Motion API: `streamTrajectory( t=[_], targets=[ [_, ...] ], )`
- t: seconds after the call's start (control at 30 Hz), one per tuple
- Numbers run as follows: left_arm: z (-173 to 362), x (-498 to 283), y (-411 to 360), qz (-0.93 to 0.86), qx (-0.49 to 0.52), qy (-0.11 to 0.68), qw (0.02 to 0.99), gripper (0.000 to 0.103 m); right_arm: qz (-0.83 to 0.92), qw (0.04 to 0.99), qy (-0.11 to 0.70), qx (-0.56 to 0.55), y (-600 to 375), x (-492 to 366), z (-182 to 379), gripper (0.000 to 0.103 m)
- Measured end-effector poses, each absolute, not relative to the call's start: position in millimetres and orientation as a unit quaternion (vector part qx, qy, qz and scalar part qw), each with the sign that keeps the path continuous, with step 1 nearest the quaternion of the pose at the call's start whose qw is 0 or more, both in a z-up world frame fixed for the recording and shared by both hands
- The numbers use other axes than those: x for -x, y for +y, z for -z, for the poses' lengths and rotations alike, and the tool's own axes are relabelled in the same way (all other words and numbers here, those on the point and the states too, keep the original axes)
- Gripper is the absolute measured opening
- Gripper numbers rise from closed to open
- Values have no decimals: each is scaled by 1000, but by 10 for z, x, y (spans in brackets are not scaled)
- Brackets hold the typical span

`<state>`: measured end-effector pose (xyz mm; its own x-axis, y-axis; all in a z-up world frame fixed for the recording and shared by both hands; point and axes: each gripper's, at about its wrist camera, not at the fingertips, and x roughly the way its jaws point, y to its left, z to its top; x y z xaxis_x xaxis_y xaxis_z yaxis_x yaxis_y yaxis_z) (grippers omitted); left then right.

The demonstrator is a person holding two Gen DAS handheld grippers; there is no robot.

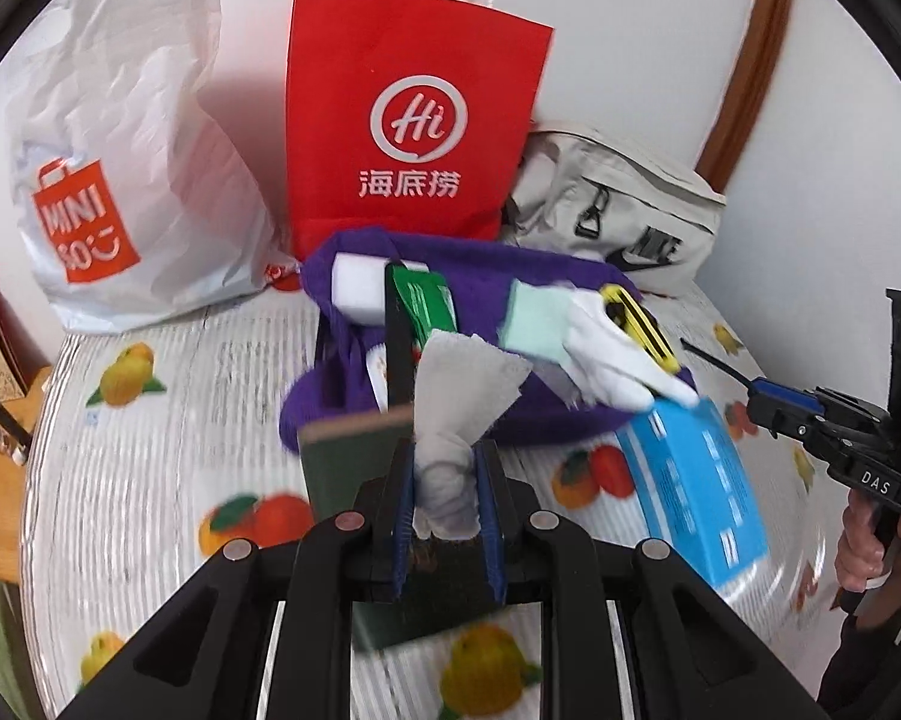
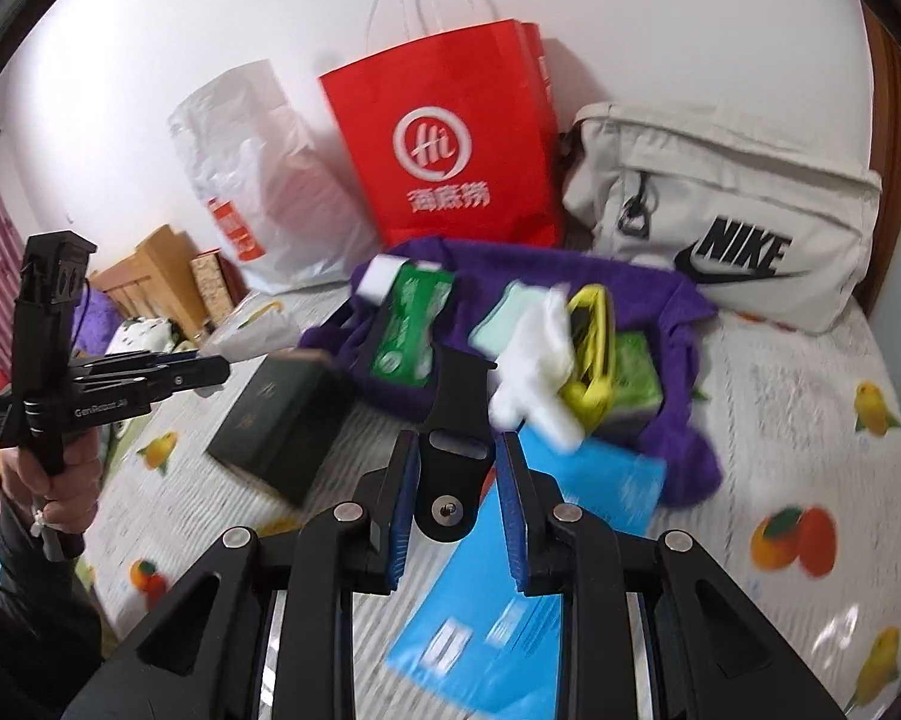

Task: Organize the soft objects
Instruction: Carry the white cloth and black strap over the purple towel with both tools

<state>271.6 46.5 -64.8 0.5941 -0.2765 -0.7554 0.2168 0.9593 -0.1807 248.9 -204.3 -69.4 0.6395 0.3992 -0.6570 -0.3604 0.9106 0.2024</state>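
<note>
My left gripper (image 1: 445, 483) is shut on a grey cloth (image 1: 459, 414) and holds it above a dark green box (image 1: 354, 456). My right gripper (image 2: 457, 483) is shut on a black strap with a metal stud (image 2: 453, 474). A purple towel (image 1: 468, 294) lies on the table with a white sponge (image 1: 360, 288), a green tissue pack (image 2: 411, 324), a mint cloth (image 1: 534, 324), a white glove (image 2: 537, 354) and a yellow item (image 2: 594, 348) on it. A blue box (image 2: 510, 612) lies in front of the towel. The right gripper also shows at the right of the left wrist view (image 1: 708, 363).
A red paper bag (image 1: 414, 114), a white Miniso plastic bag (image 1: 126, 168) and a beige Nike bag (image 2: 726, 204) stand against the wall behind the towel. The table has a fruit-print cloth (image 2: 810, 420). Wooden furniture (image 2: 156, 282) is at far left.
</note>
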Motion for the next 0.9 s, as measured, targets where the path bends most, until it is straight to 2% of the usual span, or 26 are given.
streamTrajectory(
  t=[0.43,0.9],
  targets=[
    [784,-3599,252,136,34,449,883,19,-168,916,363,-1,-2127,-3359,726,26],
    [1190,-4135,-13,129,26,496,859,23,-158,904,395,39,-2046,-3777,1022,27]
  ],
)
